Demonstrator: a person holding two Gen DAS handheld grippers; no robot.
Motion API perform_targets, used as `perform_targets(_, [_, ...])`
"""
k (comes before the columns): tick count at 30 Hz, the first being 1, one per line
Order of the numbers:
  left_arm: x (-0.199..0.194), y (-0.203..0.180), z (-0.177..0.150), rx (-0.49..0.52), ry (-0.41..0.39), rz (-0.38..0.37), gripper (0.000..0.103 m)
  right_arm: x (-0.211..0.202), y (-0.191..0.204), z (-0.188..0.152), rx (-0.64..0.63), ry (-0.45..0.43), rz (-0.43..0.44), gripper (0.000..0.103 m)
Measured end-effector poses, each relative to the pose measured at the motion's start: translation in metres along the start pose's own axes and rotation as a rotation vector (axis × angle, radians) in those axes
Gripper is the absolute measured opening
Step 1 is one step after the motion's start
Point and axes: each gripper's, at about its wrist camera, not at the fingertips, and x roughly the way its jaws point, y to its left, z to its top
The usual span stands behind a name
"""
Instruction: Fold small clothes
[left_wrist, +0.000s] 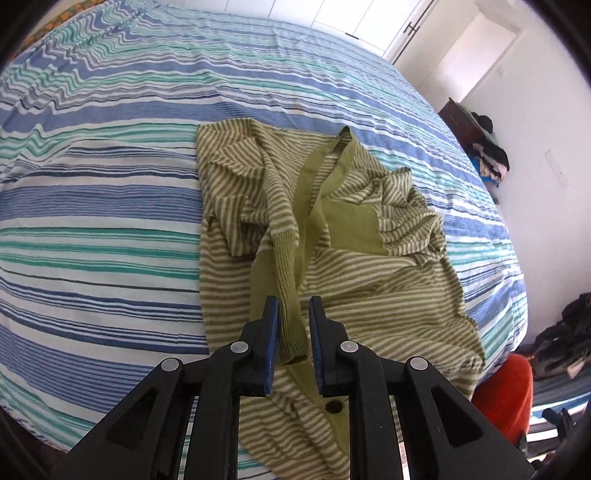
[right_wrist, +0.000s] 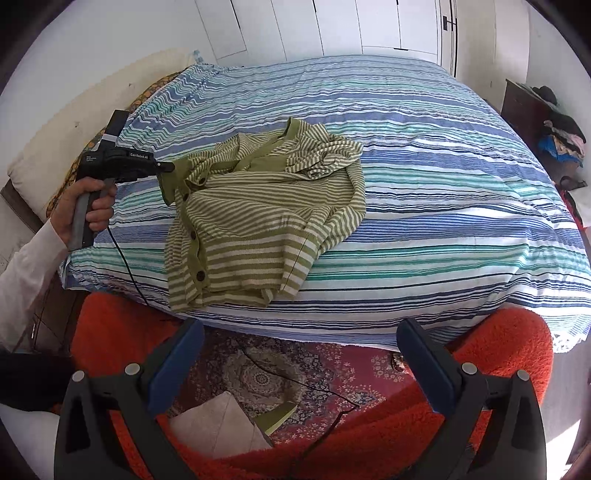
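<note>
A green-and-cream striped cardigan (left_wrist: 369, 258) (right_wrist: 258, 206) with dark buttons lies crumpled near the front edge of the bed. My left gripper (left_wrist: 293, 301) (right_wrist: 166, 168) is shut on the cardigan's plain green sleeve cuff (left_wrist: 286, 258) (right_wrist: 170, 184), which runs in between the blue pads. In the right wrist view the cuff hangs from that gripper's tip at the garment's left side. My right gripper (right_wrist: 301, 328) stands wide open in front of the bed, above the floor, with nothing between its fingers.
The bed's blue, teal and white striped cover (right_wrist: 443, 184) spreads around the cardigan. An orange fluffy seat (right_wrist: 498, 350), a patterned rug (right_wrist: 277, 373) and papers (right_wrist: 221, 424) lie below. A dark cabinet with clothes (right_wrist: 554, 136) stands at the right. A hand in a white sleeve (right_wrist: 85, 210) holds the left gripper.
</note>
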Motion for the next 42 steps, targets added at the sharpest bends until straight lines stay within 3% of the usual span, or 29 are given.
perform_targets(7, [0.020,0.018,-0.013,-0.102,0.038,-0.021,0.021,-0.011,0.006,-0.005,-0.019,-0.009,-0.026,0.103])
perform_targets(8, [0.018,0.018,-0.014,-0.101,0.042,-0.018,0.024,-0.011,0.005,-0.005,-0.014,-0.010,-0.027,0.103])
perform_targets(10, [0.010,0.012,-0.018,-0.077,0.042,-0.022,0.046,-0.011,0.002,-0.006,-0.006,-0.010,-0.027,0.103])
perform_targets(12, [0.002,-0.001,-0.025,-0.023,0.022,-0.002,0.077,-0.009,0.000,-0.006,-0.001,-0.009,-0.024,0.103])
perform_targets(14, [0.005,-0.015,-0.029,0.042,0.020,0.046,0.082,-0.007,-0.001,-0.005,0.002,-0.005,-0.017,0.103])
perform_targets(16, [0.018,-0.022,-0.031,0.062,0.039,0.095,0.079,-0.004,-0.001,-0.005,-0.001,-0.002,-0.008,0.103])
perform_targets(17, [0.025,-0.021,-0.031,0.047,0.055,0.099,0.067,-0.003,0.000,-0.005,-0.006,-0.002,-0.005,0.103])
perform_targets(18, [0.033,-0.018,-0.030,0.020,0.077,0.089,0.043,-0.003,0.002,-0.005,-0.013,-0.003,-0.004,0.103])
perform_targets(19, [0.041,-0.013,-0.030,-0.015,0.103,0.073,0.028,-0.004,0.003,-0.005,-0.019,-0.005,-0.004,0.103])
perform_targets(20, [0.047,-0.007,-0.031,-0.050,0.125,0.065,0.004,-0.005,0.003,-0.005,-0.022,-0.008,-0.006,0.103])
perform_targets(24, [0.038,0.019,-0.031,-0.174,0.106,0.015,0.001,-0.007,0.001,-0.006,-0.015,-0.013,-0.015,0.103])
perform_targets(26, [0.008,0.035,-0.026,-0.213,0.055,-0.031,0.001,-0.008,-0.001,-0.006,-0.009,-0.013,-0.021,0.103])
perform_targets(29, [-0.044,0.073,-0.013,-0.247,-0.029,-0.008,0.001,-0.007,-0.002,-0.005,-0.004,-0.008,-0.030,0.103])
perform_targets(36, [-0.120,0.201,0.014,-0.352,-0.151,0.350,0.001,0.001,0.012,-0.001,-0.043,0.019,-0.033,0.103])
perform_targets(38, [-0.130,0.234,0.013,-0.385,-0.155,0.458,0.001,0.001,0.016,0.001,-0.051,0.021,-0.041,0.103])
perform_targets(42, [-0.133,0.295,0.003,-0.459,-0.110,0.607,0.001,0.004,0.023,0.005,-0.060,0.035,-0.050,0.103])
